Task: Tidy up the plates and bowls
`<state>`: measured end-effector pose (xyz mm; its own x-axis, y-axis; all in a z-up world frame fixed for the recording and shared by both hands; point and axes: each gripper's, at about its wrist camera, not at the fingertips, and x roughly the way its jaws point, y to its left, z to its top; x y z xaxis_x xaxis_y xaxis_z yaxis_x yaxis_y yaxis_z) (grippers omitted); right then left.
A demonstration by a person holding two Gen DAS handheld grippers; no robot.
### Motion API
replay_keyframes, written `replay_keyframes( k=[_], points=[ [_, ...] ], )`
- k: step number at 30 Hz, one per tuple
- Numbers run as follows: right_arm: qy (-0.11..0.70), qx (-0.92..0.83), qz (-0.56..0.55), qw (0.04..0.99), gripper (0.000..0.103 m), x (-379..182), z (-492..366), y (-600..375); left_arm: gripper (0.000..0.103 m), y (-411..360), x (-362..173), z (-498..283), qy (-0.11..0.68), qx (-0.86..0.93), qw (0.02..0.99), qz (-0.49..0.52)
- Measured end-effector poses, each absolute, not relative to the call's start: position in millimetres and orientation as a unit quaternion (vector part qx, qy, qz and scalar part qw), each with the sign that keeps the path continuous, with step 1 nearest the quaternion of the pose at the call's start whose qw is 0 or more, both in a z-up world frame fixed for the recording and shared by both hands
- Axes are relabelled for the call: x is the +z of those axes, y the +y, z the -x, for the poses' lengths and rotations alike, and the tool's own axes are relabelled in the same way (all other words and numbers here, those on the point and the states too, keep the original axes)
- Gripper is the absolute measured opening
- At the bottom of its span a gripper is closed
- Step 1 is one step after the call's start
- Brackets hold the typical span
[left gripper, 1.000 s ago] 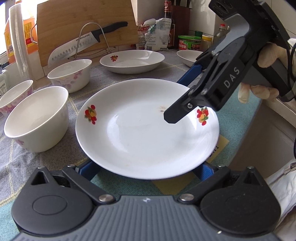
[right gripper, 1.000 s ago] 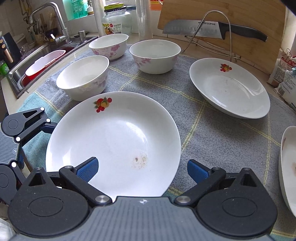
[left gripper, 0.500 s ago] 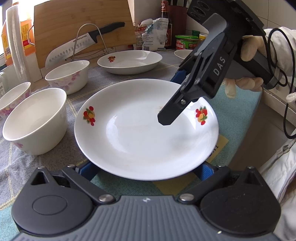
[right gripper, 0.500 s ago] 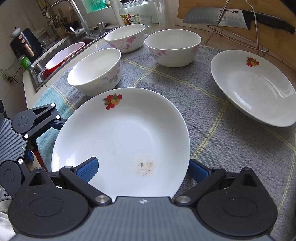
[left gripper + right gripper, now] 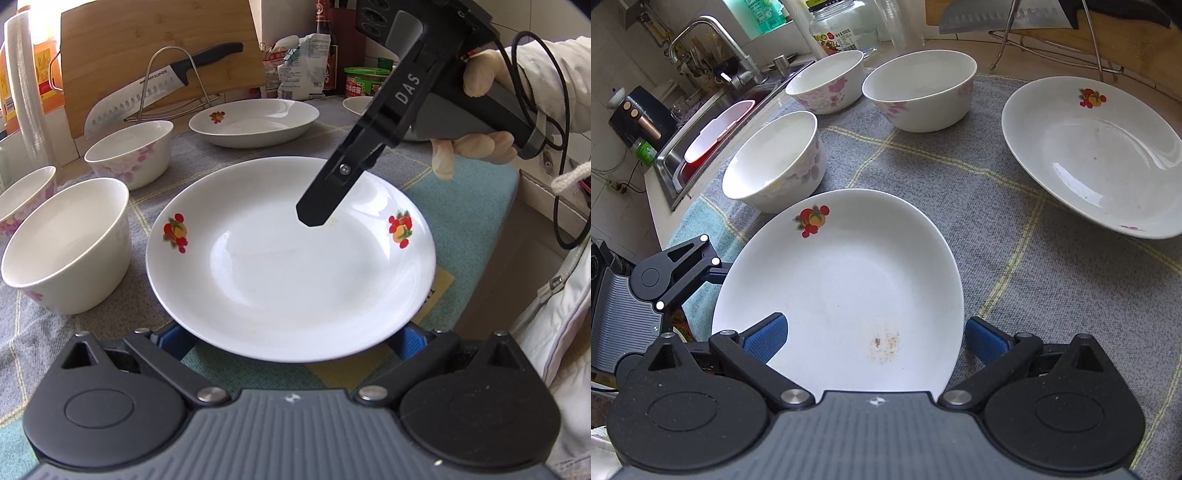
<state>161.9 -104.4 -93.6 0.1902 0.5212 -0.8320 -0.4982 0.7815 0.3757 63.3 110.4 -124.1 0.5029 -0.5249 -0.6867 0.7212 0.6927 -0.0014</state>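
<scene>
A white plate with fruit prints [image 5: 291, 266] lies on the grey cloth; it also shows in the right wrist view [image 5: 842, 284]. My left gripper [image 5: 291, 338] is open, its blue fingers on either side of the plate's near rim. My right gripper [image 5: 875, 338] is open too, its fingers astride the opposite rim, tilted down over the plate; its black body [image 5: 373, 136] hangs above the plate. A second plate [image 5: 1097, 151] lies further off. Three bowls [image 5: 775, 162] [image 5: 919, 92] [image 5: 827, 79] stand beyond.
A cutting board with a knife on a wire rack [image 5: 162, 88] stands at the back. A sink [image 5: 713, 136] is at the counter's left end. Bottles and packets [image 5: 306, 62] line the wall. A third plate's rim [image 5: 356, 105] shows behind the right gripper.
The right gripper has tipped steeper and moved further over the plate. The plate sits a little further between its fingers. The left gripper has hardly moved.
</scene>
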Motion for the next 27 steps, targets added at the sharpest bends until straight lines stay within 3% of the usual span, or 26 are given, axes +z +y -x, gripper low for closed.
replay_keyframes(
  k=[27],
  points=[
    [0.587,0.37,-0.049,0.719,0.103,-94.2,-186.8,-99.3,0.103,110.8,-119.5,-70.3,0.346,-0.387,0.84,-0.157]
  ],
)
